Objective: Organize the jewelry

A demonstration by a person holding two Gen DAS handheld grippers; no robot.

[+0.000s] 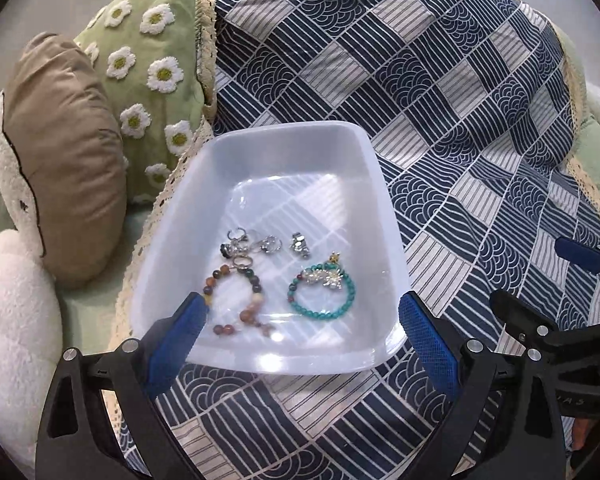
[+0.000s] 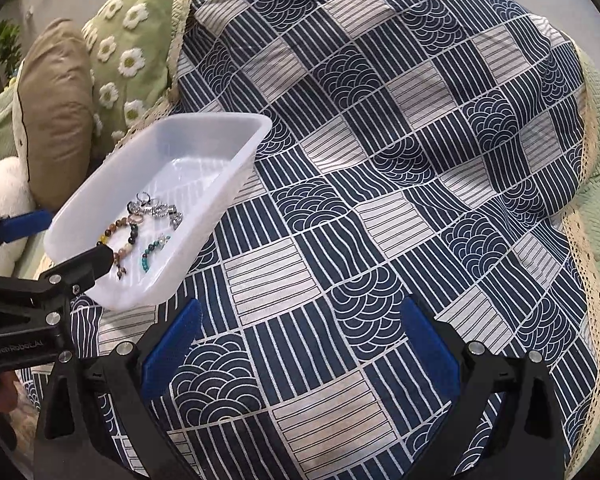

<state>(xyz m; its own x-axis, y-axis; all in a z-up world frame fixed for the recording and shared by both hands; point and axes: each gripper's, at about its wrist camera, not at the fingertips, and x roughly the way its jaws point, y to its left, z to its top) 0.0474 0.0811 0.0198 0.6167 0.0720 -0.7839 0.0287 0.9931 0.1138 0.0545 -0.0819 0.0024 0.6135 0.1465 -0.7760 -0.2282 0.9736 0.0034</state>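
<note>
Both the left gripper [image 1: 300, 336] and right gripper [image 2: 300, 332] hang spread and empty, since rings and bead bracelets [image 1: 322, 292] already lie gathered in the plastic tray [image 1: 284, 136]

cloth [image 1: 440, 100]: navy-white patchwork | tray [image 1: 284, 140]: translucent white | bracelet [image 1: 322, 294]: turquoise | pillow [image 1: 152, 52]: green, daisies

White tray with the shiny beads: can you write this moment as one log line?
left gripper: open, at white plastic tray | turquoise bead bracelet, brown bead bracelet, silver rings: inside | right gripper: open, over patterned cloth

Bright, even light; glare on the tray [image 1: 374, 184]; fisheye bending, dark corners.
</note>
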